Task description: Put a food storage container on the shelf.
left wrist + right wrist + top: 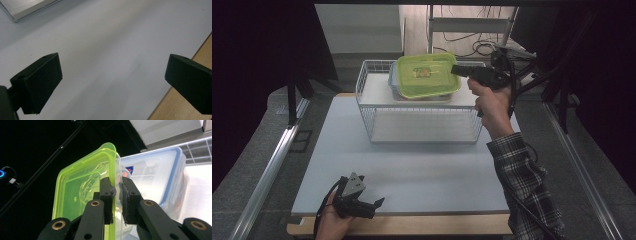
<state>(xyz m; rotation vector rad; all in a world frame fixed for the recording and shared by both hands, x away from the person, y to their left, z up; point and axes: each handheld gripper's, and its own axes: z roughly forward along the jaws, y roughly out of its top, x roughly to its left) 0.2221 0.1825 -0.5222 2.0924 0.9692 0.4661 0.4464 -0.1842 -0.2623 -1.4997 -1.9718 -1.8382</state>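
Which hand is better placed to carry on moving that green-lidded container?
The right. The right gripper is already shut on the rim of the green-lidded container, held above the wire basket. The left gripper sits open at the table's near edge, far from it.

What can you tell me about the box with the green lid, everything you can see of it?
The green-lidded box is a rectangular container with rounded corners, a translucent lime-green plastic lid and a clear body. It is held tilted above the white wire basket, over a second clear box with a blue-rimmed lid. The right gripper is clamped on its edge, one jaw on the lid, the other on the clear side. A small printed label shows on its lid.
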